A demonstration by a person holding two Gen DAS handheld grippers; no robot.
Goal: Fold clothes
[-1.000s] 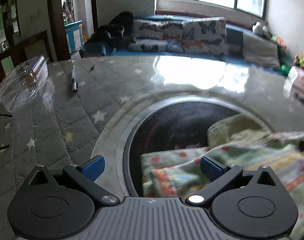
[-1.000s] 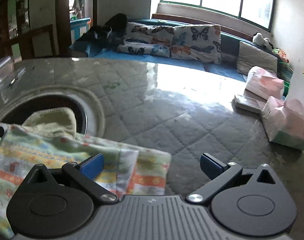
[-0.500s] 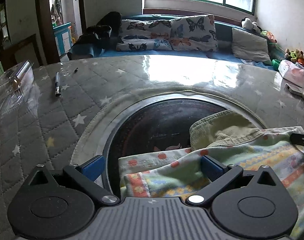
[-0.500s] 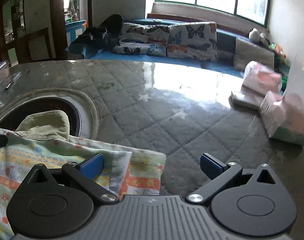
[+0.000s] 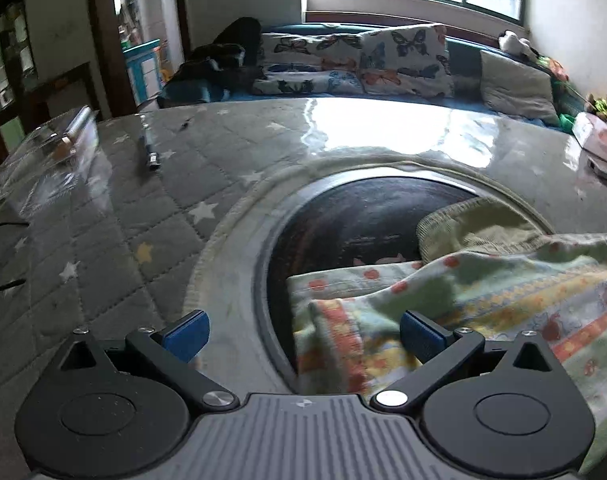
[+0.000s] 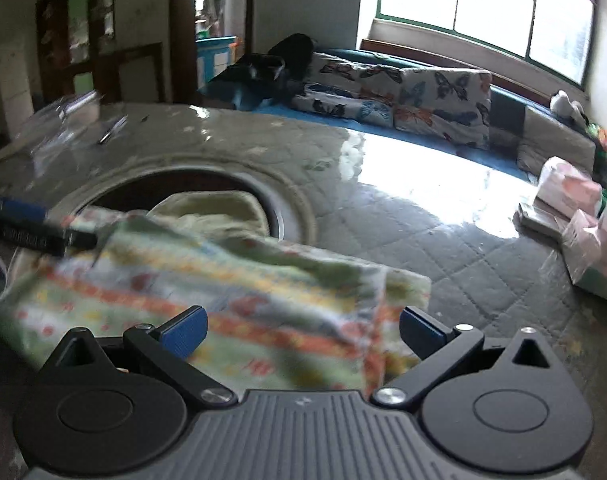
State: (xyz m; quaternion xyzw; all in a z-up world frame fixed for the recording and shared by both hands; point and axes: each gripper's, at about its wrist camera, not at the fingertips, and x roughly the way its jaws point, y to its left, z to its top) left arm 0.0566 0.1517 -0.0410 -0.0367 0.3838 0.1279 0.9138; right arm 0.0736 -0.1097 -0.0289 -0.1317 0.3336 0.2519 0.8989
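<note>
Patterned garment (image 5: 483,300) lying folded on quilted grey surface (image 5: 115,248), partly over dark round inset (image 5: 355,224); both hand-held grippers (image 5: 301,326) (image 6: 301,324) spread apart, gripping nothing; butterfly cushions (image 6: 403,88) under window (image 6: 483,12)

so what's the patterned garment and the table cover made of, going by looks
Patterned garment: soft matte printed cotton knit, probably; it creases limply and has a ribbed cuff.
Table cover: quilted stitched fabric under a glossy clear sheet, likely plastic, given the window glare.
</note>
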